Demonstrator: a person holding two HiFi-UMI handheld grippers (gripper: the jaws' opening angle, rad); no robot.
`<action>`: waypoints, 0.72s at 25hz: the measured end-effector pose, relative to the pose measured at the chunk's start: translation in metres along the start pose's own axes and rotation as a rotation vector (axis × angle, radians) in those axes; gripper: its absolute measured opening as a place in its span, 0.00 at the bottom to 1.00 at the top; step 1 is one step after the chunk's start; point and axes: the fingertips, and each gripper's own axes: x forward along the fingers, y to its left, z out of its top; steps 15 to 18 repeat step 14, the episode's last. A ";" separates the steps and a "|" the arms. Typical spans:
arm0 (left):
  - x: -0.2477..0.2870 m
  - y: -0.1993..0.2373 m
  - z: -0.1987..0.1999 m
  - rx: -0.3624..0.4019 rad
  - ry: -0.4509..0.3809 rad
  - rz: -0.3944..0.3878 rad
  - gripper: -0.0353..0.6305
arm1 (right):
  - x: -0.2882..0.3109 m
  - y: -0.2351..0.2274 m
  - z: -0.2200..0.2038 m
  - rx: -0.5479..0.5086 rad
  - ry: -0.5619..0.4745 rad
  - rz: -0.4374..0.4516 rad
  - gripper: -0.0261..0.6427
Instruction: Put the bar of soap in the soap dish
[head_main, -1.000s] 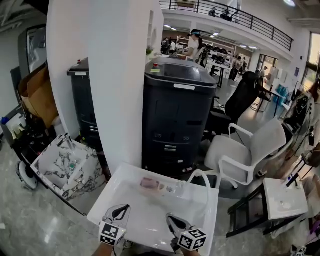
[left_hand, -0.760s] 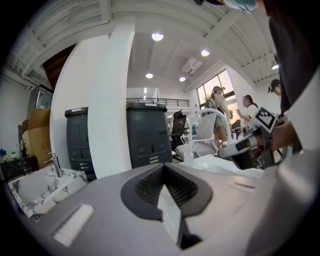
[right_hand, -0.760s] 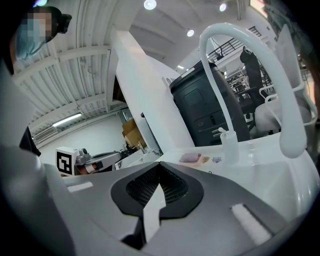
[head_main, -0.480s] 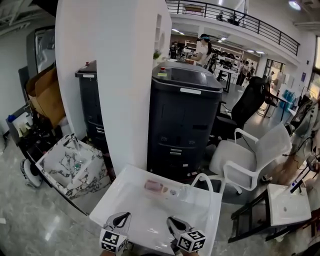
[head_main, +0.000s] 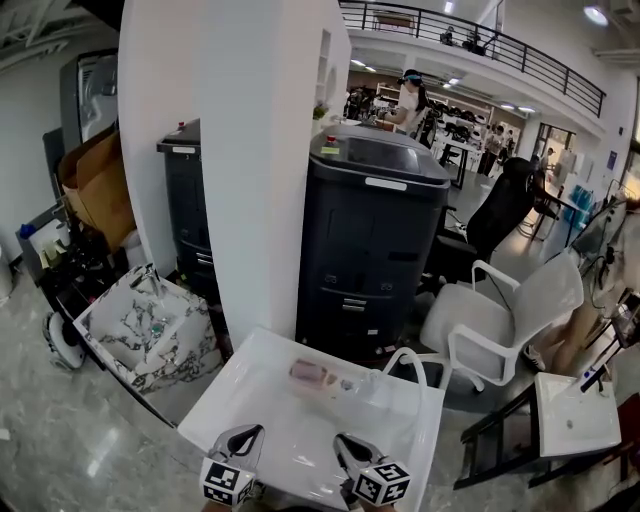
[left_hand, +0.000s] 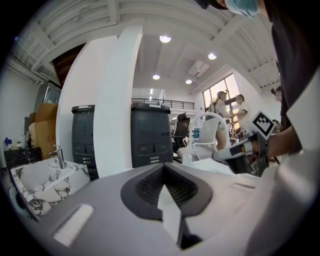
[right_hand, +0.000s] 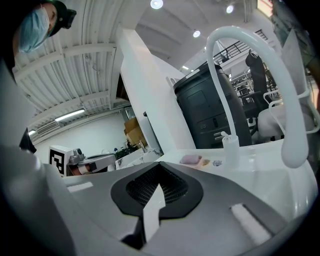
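Observation:
A pink bar of soap (head_main: 311, 373) lies on the far ledge of the white sink (head_main: 262, 425), left of the arched white faucet (head_main: 406, 361). The right gripper view shows the pink bar of soap (right_hand: 190, 159) beside small flat items and a small pump bottle (right_hand: 229, 146); I cannot make out a soap dish. My left gripper (head_main: 240, 437) and right gripper (head_main: 348, 444) hover side by side over the sink's near edge, well short of the soap. Both are shut and hold nothing. Seen from their own cameras, the left gripper (left_hand: 164, 167) and right gripper (right_hand: 160, 169) have their jaws together.
A marble-patterned sink (head_main: 145, 335) stands at the left. Behind the white sink rise a white pillar (head_main: 240, 150) and a black copier (head_main: 370, 250). A white chair (head_main: 500, 320) and another small white sink (head_main: 575, 415) are at the right. People stand far back.
The left gripper has shifted slightly sideways and rolled a little. The right gripper stays put. The soap has not moved and nothing was taken hold of.

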 end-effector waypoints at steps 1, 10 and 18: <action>0.001 -0.001 0.000 -0.001 0.000 -0.002 0.13 | 0.000 -0.001 -0.001 0.001 0.001 -0.001 0.03; 0.001 -0.004 -0.004 -0.021 0.009 -0.010 0.13 | 0.000 -0.003 0.000 0.005 0.001 -0.008 0.03; 0.001 -0.001 -0.004 -0.039 0.007 -0.011 0.13 | 0.002 -0.003 0.000 0.005 0.003 -0.008 0.03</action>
